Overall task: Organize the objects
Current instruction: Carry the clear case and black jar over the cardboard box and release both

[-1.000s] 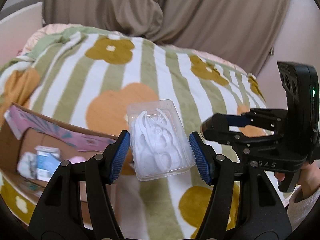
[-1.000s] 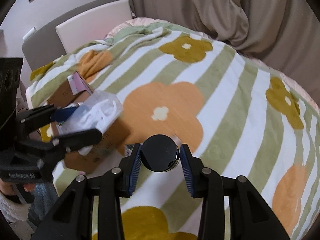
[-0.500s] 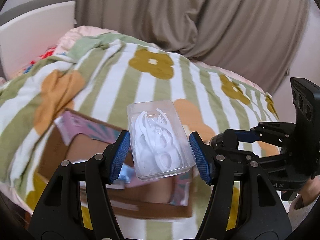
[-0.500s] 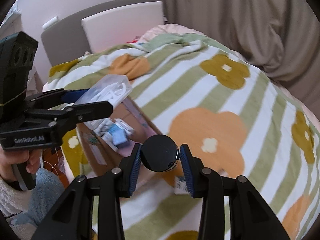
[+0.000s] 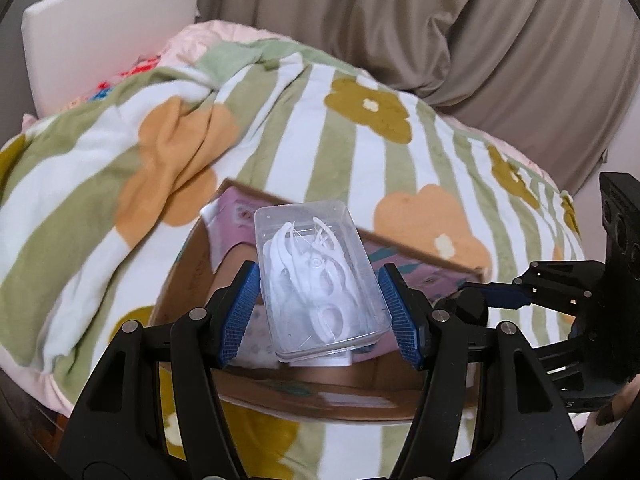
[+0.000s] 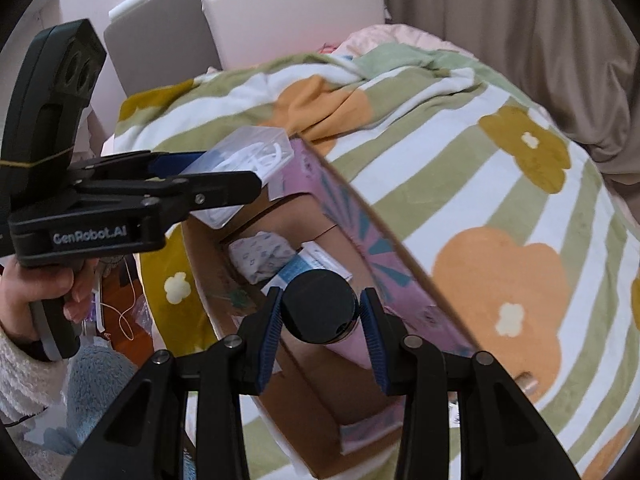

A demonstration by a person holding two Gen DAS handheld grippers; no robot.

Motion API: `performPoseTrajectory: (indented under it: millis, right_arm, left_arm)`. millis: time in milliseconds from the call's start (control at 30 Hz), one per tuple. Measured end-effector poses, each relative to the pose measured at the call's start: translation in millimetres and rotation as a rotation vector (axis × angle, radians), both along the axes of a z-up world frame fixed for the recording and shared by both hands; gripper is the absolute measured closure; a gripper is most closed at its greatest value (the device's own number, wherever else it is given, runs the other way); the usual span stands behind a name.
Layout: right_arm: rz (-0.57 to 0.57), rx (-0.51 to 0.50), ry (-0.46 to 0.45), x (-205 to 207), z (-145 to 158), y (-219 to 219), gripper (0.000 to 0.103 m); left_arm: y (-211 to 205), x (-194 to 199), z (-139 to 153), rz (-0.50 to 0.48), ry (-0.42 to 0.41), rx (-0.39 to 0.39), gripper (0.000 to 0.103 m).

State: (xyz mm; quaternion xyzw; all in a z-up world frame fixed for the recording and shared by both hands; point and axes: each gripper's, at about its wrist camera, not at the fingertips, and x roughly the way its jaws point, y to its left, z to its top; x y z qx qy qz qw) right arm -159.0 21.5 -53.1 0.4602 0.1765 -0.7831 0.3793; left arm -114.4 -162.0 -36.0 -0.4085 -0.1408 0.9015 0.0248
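My left gripper (image 5: 320,312) is shut on a clear plastic box of white floss picks (image 5: 320,280) and hangs over the open cardboard box (image 5: 192,276). In the right wrist view the same clear box (image 6: 248,152) sticks out of the left gripper (image 6: 224,184) above the carton's left side. My right gripper (image 6: 320,320) is shut on a black round-capped cylinder (image 6: 318,310) with a pink body, held over the cardboard box (image 6: 360,216). Inside the carton lie a patterned white pouch (image 6: 262,256) and a blue-and-white packet (image 6: 308,264).
The carton rests on a bed under a striped blanket with orange and mustard flowers (image 5: 360,128). A white headboard (image 6: 292,20) and a beige curtain (image 5: 440,20) stand behind. A hand in a fuzzy white sleeve (image 6: 36,300) holds the left gripper; floor clutter shows below it.
Both grippers have swept across the bed with their loads, and the carton has slid from the left edge of each view to directly beneath them. Neither grip has altered.
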Motion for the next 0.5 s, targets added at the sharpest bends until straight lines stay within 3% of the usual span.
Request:
performPoseTrajectory:
  millis: [233,500]
  right_arm:
    - [0.011,0.042,-0.037,-0.3,-25.5,-13.4,0.067]
    - [0.007,0.073,-0.056,-2.4,-38.2,-14.2,0.067]
  left_arm:
    - [-14.5,-5.3,-37.5,-0.012,-0.058,0.016,0.044]
    - [-12.2,-11.6,-56.5,-0.042,-0.094,0.009,0.046]
